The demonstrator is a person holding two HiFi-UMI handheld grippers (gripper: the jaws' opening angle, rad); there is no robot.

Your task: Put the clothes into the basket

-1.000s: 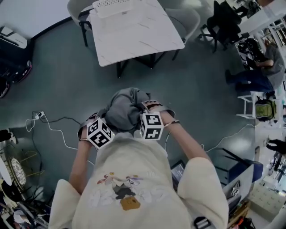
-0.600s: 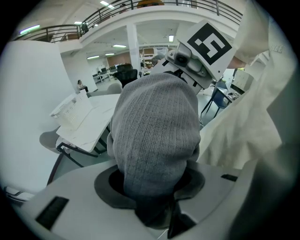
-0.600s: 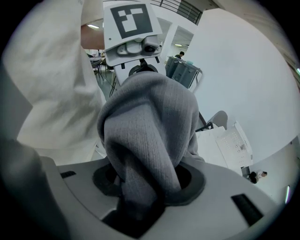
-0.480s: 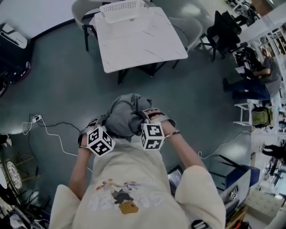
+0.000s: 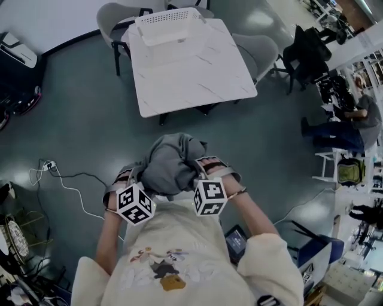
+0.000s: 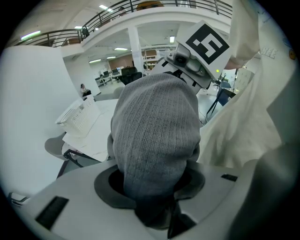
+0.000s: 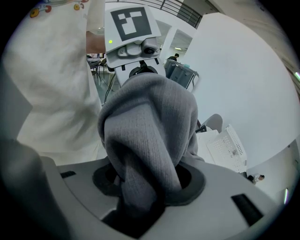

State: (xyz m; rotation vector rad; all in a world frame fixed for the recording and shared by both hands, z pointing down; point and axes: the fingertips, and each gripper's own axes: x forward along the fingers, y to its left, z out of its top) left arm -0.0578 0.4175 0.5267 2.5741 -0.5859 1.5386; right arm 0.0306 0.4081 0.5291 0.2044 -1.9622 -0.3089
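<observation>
A bunched grey knit garment (image 5: 170, 164) hangs between both grippers in front of the person's chest, above the floor. My left gripper (image 5: 133, 182) is shut on its left side, and the cloth (image 6: 154, 136) fills the jaws in the left gripper view. On the right side my right gripper (image 5: 204, 173) is shut on the same garment (image 7: 150, 136). The fingertips are hidden under the fabric. A white perforated basket (image 5: 169, 24) stands at the far end of a white table (image 5: 191, 72), well ahead of the grippers; it also shows as the basket (image 6: 79, 115) and the basket (image 7: 227, 150).
Grey chairs (image 5: 114, 15) stand around the table. A white cable and power strip (image 5: 51, 167) lie on the floor at the left. Dark cases (image 5: 239, 242) sit on the floor at the lower right. A seated person (image 5: 350, 119) and black chairs (image 5: 308, 51) are at the far right.
The table and basket have slid lower and nearer in the head view, as the person carries the garment towards them. Both grippers keep their hold on the grey garment.
</observation>
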